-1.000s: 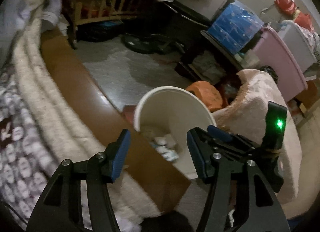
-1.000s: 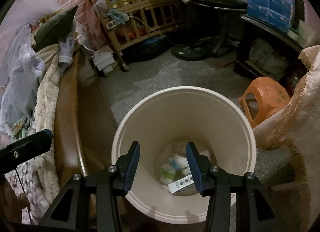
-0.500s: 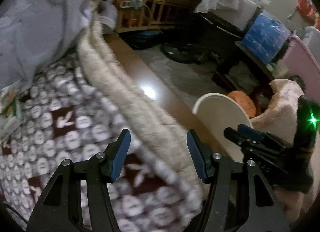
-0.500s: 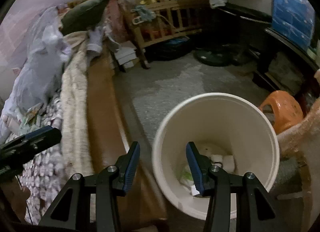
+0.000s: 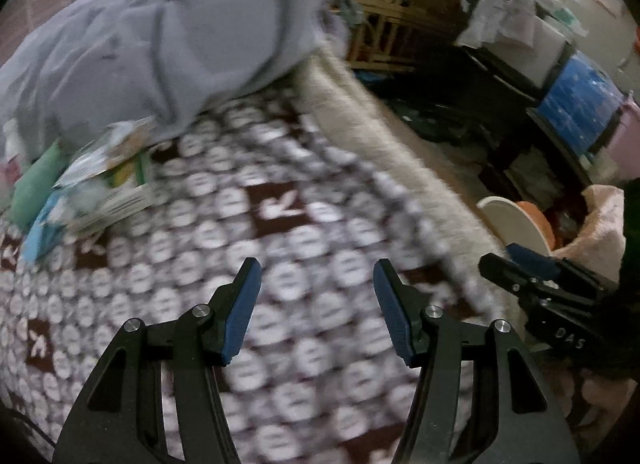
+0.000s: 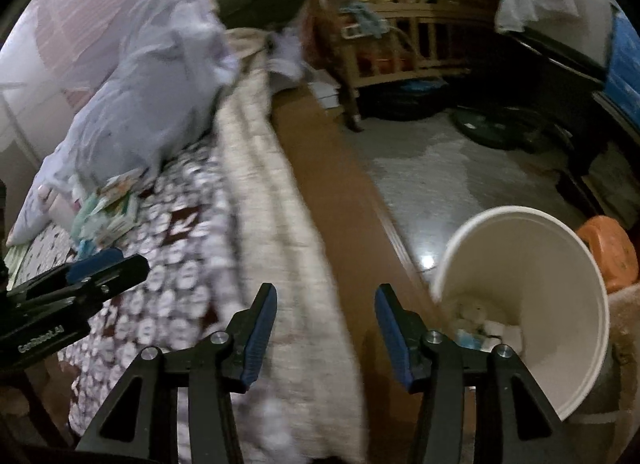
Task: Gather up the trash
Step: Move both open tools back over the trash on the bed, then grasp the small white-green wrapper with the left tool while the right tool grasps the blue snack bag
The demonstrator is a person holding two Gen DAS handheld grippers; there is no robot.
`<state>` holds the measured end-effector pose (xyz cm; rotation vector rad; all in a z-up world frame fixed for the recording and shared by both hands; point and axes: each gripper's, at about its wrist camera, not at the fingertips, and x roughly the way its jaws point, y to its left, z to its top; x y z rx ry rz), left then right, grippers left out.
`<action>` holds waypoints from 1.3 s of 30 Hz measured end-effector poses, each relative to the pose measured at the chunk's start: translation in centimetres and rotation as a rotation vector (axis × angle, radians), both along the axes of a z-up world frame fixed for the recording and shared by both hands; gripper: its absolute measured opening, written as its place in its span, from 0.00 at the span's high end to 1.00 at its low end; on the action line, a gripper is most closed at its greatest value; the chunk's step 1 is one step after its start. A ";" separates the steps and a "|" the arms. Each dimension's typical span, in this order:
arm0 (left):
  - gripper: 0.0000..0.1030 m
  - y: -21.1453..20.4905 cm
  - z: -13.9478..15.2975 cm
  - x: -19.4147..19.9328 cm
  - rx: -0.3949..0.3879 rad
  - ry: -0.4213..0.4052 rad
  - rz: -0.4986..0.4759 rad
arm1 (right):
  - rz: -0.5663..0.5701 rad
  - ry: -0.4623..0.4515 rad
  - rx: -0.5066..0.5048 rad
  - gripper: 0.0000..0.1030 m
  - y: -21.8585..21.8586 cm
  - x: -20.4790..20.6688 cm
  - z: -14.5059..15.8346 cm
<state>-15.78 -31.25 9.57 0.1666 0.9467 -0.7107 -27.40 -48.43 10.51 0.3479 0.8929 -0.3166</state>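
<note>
The room is a dim, crowded bedroom, where a bed (image 5: 304, 223) with a brown blanket of white round marks takes most of the left wrist view, and a grey floor (image 6: 436, 179) lies beside it. A heap of grey-blue cloth (image 5: 168, 35) lies at the head of the bed, and just below it a small pile of wrappers and paper trash (image 5: 100, 179) rests on the blanket, blurred. The left claw (image 5: 316, 304) hangs above the blanket with its 2 blue pads apart and nothing between them. The right claw (image 6: 326, 320) is above the cream edge of the bed; its jaws have just been opening and they are also empty. The white bin (image 6: 528, 304) stands on the floor next to the bed side, at the right of the right claw, with some pieces of trash at its bottom. An orange stool (image 6: 612, 256) is behind the bin. A wooden crib (image 6: 400, 43) stands far across the floor.
</note>
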 end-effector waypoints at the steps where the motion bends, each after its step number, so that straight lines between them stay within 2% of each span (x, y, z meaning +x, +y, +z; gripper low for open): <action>1: 0.45 0.8 -0.1 0.3 0.004 0.001 0.017 | 0.014 0.000 0.004 0.51 0.5 0.4 0.0; 4: 0.45 2.9 -0.2 1.3 0.015 0.001 0.058 | 0.031 0.007 -0.019 0.32 2.2 1.6 -0.1; 5: 0.45 3.7 -0.2 1.7 0.019 0.000 0.076 | 0.032 0.006 -0.025 0.29 2.6 2.0 0.0; 12: 0.45 10.1 -0.7 5.1 0.010 -0.005 0.197 | 0.042 -0.020 -0.063 0.29 4.3 2.9 1.3; 17: 0.44 13.8 -0.9 8.7 -0.066 0.013 0.261 | 0.100 -0.008 -0.051 0.29 5.7 4.9 1.0; 19: 0.43 14.6 -1.0 10.1 -0.067 0.005 0.275 | 0.118 0.002 -0.042 0.29 6.3 5.6 0.6; 24: 0.39 14.4 -1.1 12.7 -0.051 -0.052 0.250 | 0.160 0.014 -0.037 0.29 7.6 7.7 -0.1; 27: 0.39 13.3 -1.8 14.4 -0.017 -0.059 0.223 | 0.179 0.021 -0.032 0.29 8.1 9.1 -0.4; 30: 0.39 12.0 -2.4 15.0 0.005 -0.063 0.153 | 0.192 0.024 -0.030 0.29 8.6 10.1 -0.6; 31: 0.41 11.5 -2.6 15.0 0.028 -0.070 0.133 | 0.196 0.025 -0.029 0.29 8.7 10.3 -0.6; 33: 0.77 11.4 -2.8 14.9 0.033 -0.067 0.109 | 0.201 0.027 -0.029 0.29 9.0 10.7 -0.7; 39: 0.83 14.5 -1.8 14.6 -0.045 0.005 0.107 | 0.218 0.040 -0.013 0.29 9.6 11.6 -1.3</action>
